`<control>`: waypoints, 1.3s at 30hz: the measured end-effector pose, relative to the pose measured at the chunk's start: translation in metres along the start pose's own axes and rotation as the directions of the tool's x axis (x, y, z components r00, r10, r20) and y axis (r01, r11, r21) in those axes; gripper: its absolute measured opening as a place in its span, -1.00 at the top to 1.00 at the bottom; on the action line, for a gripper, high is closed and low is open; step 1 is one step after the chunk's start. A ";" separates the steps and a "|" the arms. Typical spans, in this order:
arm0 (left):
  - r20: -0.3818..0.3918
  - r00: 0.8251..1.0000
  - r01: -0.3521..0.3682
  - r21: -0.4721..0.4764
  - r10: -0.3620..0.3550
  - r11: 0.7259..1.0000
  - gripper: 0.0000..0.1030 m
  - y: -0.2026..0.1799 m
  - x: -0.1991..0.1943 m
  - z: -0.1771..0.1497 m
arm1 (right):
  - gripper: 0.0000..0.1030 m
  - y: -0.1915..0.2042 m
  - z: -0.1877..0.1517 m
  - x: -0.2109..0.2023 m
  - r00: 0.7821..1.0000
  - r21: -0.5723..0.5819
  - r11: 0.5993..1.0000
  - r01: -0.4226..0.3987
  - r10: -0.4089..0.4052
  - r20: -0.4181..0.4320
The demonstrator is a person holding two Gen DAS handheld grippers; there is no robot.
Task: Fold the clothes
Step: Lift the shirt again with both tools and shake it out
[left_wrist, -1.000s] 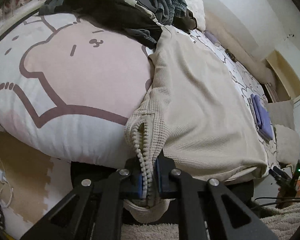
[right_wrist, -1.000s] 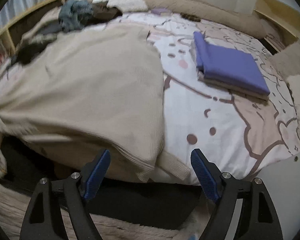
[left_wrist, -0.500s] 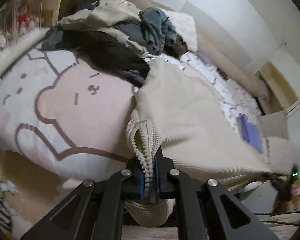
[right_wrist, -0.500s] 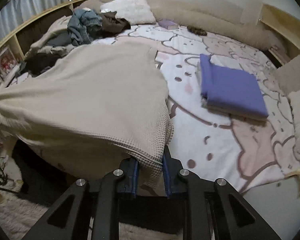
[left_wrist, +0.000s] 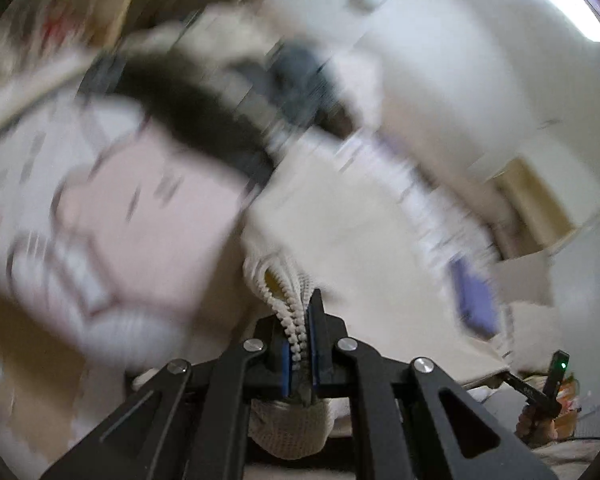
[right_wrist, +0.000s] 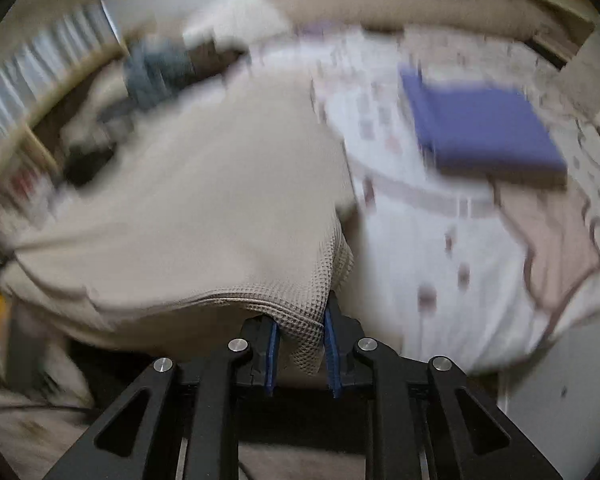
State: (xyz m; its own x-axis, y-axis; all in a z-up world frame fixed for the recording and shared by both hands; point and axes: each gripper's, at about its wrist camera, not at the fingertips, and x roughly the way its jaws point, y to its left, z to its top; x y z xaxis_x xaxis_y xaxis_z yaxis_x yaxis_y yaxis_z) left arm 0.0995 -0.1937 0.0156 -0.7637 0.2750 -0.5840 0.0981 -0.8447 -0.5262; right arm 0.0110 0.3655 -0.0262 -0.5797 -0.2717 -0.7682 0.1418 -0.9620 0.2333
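Left gripper clamps the beige garment's beaded edge; right gripper pinches its waffle-knit corner.

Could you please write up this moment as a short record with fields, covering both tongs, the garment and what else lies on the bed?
garment: beige waffle-knit top, spread over the bed's near edge
left tongs: shut on the ribbed hem of the top
right tongs: shut on another corner of the same top
folded item: purple cloth, lying flat on the bedspread, apart from the top
unfolded pile: dark and grey clothes at the far side of the bed
image quality: both views motion-blurred
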 end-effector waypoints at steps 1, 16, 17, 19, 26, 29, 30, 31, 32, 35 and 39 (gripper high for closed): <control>0.046 0.998 0.035 0.034 -0.037 0.999 0.86 -0.015 -0.010 0.013 | 0.62 0.002 0.016 -0.016 0.998 -0.003 1.000 -0.013 0.013 0.062; 0.491 0.784 0.202 0.377 -0.380 0.904 0.86 -0.171 -0.223 0.176 | 0.63 0.047 0.179 -0.321 0.609 -0.084 0.995 -0.063 0.105 0.786; 0.498 0.782 0.187 0.387 -0.375 0.903 0.85 -0.178 -0.235 0.182 | 0.63 0.052 0.185 -0.338 0.585 -0.088 0.995 -0.050 0.101 0.805; 0.505 0.786 0.149 0.403 -0.355 0.903 0.85 -0.187 -0.248 0.189 | 0.63 0.062 0.196 -0.361 0.550 -0.090 0.996 -0.008 0.079 0.832; 0.471 0.845 0.060 0.388 -0.254 0.920 0.85 -0.191 -0.204 0.194 | 0.63 0.074 0.226 -0.328 0.587 -0.077 0.995 0.069 0.022 0.809; 0.406 0.895 0.037 0.349 -0.186 0.936 0.85 -0.176 -0.141 0.196 | 0.63 0.065 0.240 -0.267 0.669 -0.048 0.997 0.067 -0.009 0.743; 0.384 0.909 0.032 0.331 -0.165 0.943 0.85 -0.170 -0.118 0.198 | 0.63 0.061 0.245 -0.243 0.696 -0.034 0.997 0.075 -0.028 0.717; 0.362 0.921 0.030 0.309 -0.147 0.951 0.85 -0.165 -0.094 0.202 | 0.63 0.057 0.251 -0.219 0.721 -0.016 0.997 0.081 -0.047 0.692; 0.340 0.932 0.028 0.287 -0.129 0.958 0.85 -0.159 -0.070 0.206 | 0.63 0.053 0.258 -0.196 0.743 0.004 0.996 0.086 -0.067 0.666; 0.281 0.957 0.014 0.216 -0.076 0.976 0.85 -0.140 0.001 0.218 | 0.63 0.040 0.276 -0.121 0.800 0.060 0.991 0.120 -0.132 0.585; 0.212 0.977 -0.003 0.074 -0.013 0.997 0.85 -0.107 0.104 0.235 | 0.63 0.028 0.310 -0.012 0.857 0.111 0.979 0.171 -0.203 0.473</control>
State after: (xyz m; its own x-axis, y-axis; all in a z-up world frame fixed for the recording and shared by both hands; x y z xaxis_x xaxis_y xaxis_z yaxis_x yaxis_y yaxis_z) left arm -0.1410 -0.1827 0.1564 -0.8828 0.1826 -0.4329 0.0529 -0.8769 -0.4778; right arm -0.2265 0.3503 0.1745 -0.9051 -0.0250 -0.4244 -0.0494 -0.9853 0.1634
